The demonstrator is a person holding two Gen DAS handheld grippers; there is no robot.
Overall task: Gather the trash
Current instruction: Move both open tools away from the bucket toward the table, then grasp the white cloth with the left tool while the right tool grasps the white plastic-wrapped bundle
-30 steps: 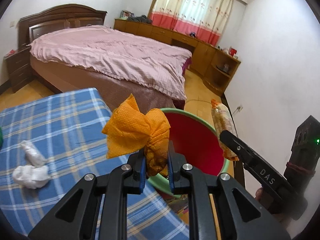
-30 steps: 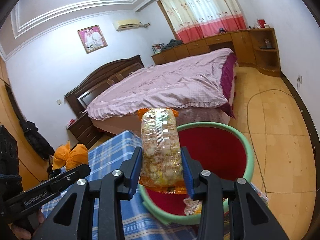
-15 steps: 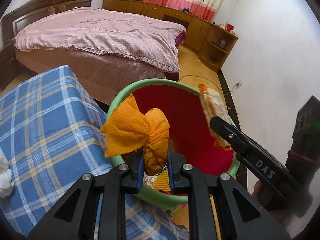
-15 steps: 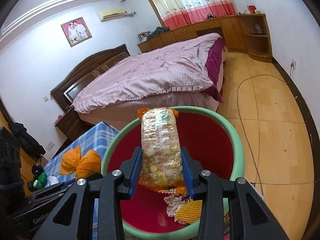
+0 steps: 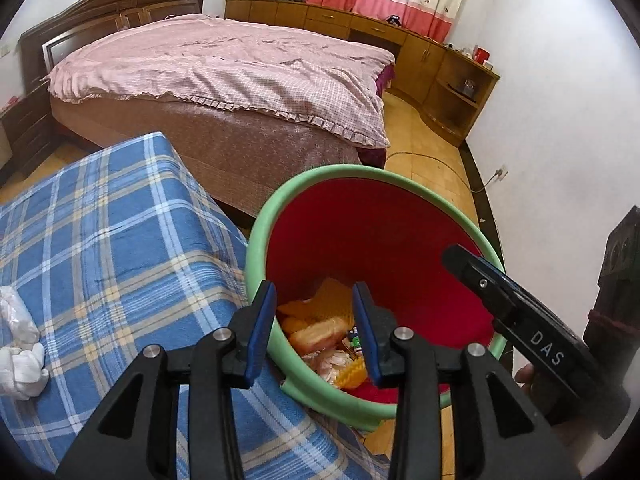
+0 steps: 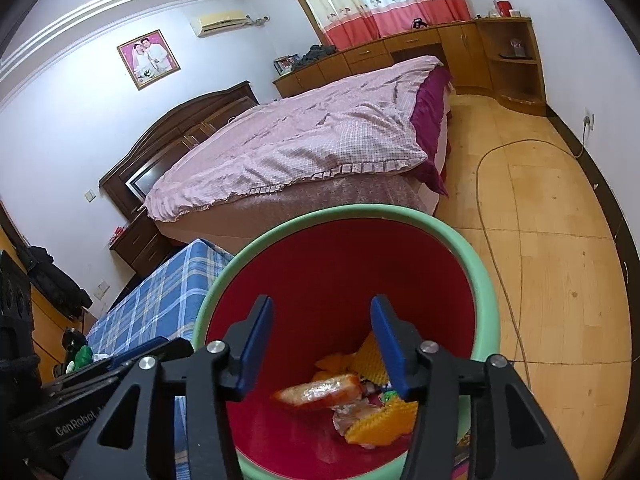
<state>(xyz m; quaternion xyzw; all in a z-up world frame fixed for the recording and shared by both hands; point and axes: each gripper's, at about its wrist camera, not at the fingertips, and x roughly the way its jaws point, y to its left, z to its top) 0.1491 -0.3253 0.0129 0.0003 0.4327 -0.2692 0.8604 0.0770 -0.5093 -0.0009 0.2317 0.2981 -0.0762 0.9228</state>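
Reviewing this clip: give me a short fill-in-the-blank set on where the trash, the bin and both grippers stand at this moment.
1. The snack wrapper lies at the bottom of the ____ bin.
2. The bin has a red inside and a ____ rim.
3. White crumpled tissues lie on the blue ____ cloth.
4. The left gripper and right gripper, jaws opening, have ____ between their pads.

Missing words: trash; green; checked; nothing

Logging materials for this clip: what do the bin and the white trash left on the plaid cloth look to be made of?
Bin: likely moulded plastic, smooth red inside with a slight sheen and a thick pale green rim. White trash: probably crumpled tissue or thin paper, matte with soft creases; the view is too edge-on to be sure.
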